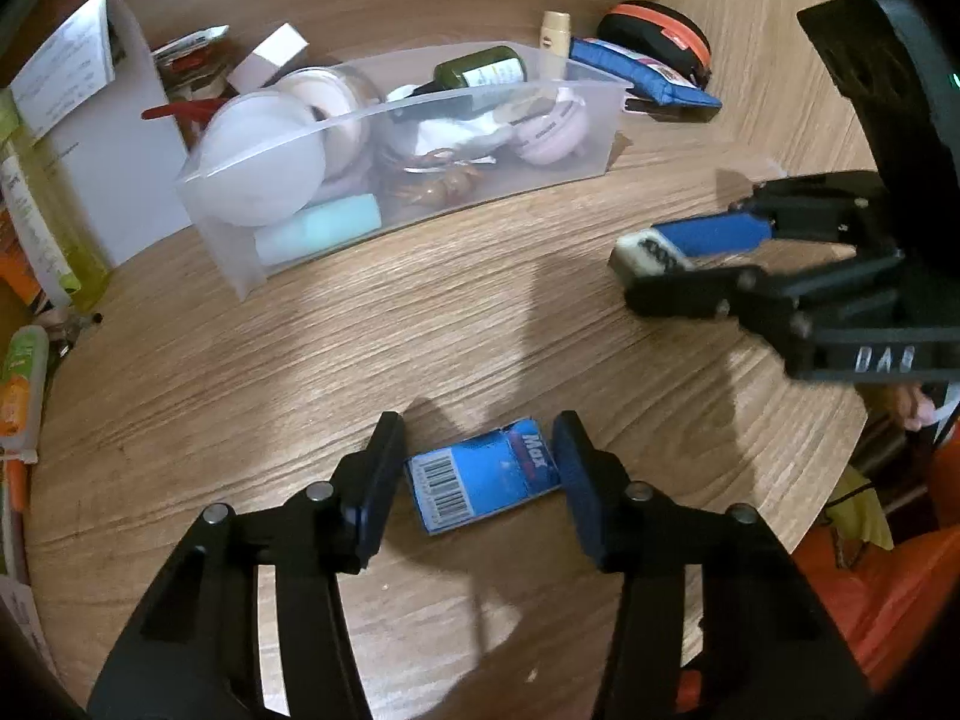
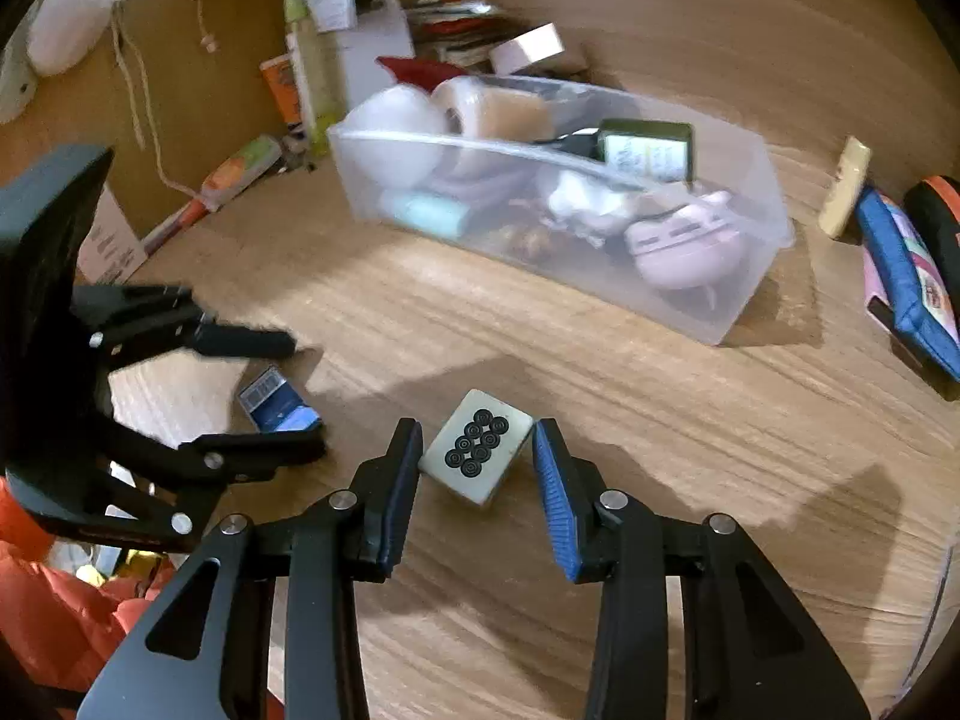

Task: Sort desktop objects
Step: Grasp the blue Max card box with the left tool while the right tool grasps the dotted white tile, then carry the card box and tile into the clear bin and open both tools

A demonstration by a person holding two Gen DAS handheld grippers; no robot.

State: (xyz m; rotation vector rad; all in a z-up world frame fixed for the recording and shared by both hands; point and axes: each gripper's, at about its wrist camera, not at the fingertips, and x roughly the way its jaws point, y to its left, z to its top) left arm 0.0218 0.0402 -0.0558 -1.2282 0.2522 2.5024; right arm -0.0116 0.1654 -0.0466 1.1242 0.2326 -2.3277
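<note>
While both of my grippers have a thing between their fingers, I judge the step to be lifting each one cleanly and carrying it to the clear bin [image 1: 600, 138]. My right gripper [image 2: 477, 468] is clamped on the mahjong tile [image 2: 477, 453], pads on its two sides, on the near side of the bin; I should keep it level so the tile does not twist out. My left gripper [image 1: 480, 474] straddles the blue packet [image 1: 480, 480], also on the near side of the bin; whether its pads press yet I cannot tell, so I should squeeze fully before raising it. I count one tile, one packet, one bin, two grippers.
</note>
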